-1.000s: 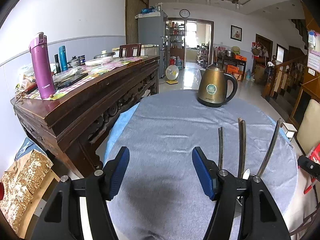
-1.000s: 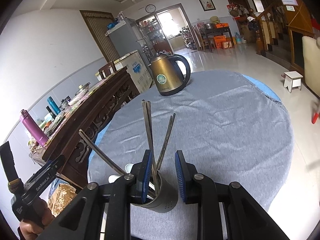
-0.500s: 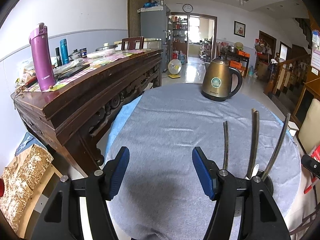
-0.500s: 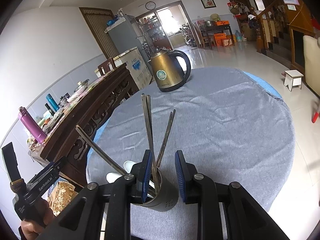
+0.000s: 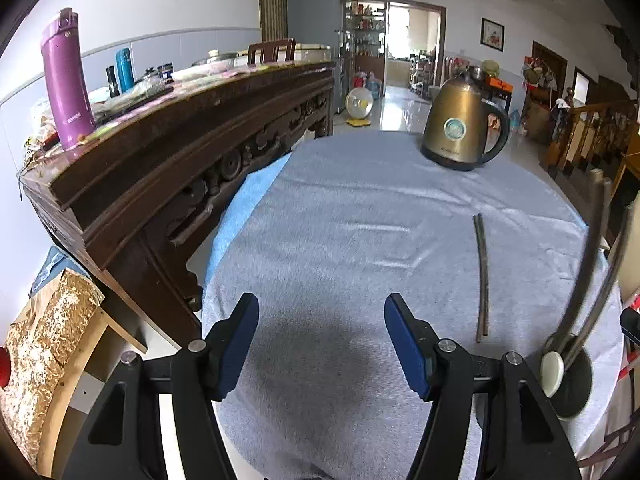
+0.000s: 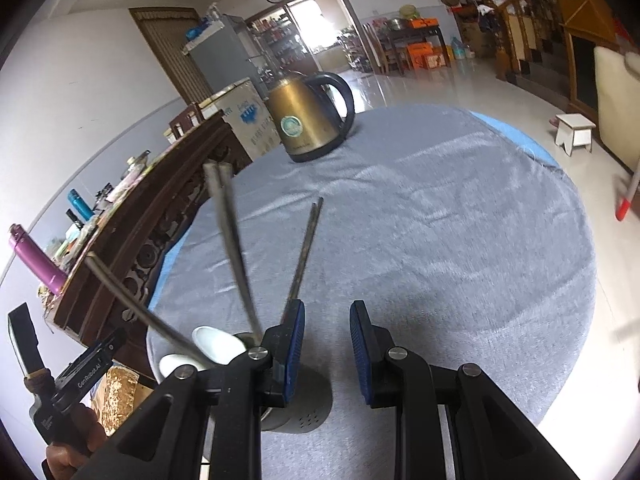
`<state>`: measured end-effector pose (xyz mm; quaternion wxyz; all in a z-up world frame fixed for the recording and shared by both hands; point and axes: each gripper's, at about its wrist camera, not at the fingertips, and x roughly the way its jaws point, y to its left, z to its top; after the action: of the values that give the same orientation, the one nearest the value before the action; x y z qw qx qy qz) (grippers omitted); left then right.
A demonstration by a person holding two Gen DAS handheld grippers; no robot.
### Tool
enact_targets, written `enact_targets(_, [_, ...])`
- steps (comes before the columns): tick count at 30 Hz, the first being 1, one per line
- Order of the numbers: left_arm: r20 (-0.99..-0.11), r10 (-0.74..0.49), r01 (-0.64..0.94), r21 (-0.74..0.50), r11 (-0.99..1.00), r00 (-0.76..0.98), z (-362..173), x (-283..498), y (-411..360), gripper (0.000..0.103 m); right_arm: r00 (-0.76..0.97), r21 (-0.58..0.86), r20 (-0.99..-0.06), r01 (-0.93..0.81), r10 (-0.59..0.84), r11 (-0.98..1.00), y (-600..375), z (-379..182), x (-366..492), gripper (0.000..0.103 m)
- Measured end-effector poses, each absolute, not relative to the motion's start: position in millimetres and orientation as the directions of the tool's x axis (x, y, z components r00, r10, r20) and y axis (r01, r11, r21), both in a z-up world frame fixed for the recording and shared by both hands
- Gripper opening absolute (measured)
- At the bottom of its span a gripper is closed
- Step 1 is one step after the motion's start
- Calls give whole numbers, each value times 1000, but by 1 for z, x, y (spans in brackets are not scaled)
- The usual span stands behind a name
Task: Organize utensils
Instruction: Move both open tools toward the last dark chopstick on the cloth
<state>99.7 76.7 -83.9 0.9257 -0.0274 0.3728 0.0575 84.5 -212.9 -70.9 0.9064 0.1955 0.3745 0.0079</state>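
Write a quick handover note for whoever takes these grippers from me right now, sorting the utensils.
Left tongs: open, empty, over the grey tablecloth.
Right tongs: narrow gap, nothing between them, just right of the utensil holder.
Holder: stands near the table's front edge with several chopsticks and white spoons in it.
Loose chopsticks: what looks like one pair lying flat on the cloth beside the holder.
Done: most utensils appear to be in the holder.
Left: probably pick up the loose chopsticks and put them in the holder.
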Motion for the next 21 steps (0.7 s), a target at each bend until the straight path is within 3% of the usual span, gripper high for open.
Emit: enact_targets(21, [-765, 128, -142, 49, 989, 631, -121, 155, 77, 66, 633, 375, -755, 200, 173, 905, -236, -112, 142, 26])
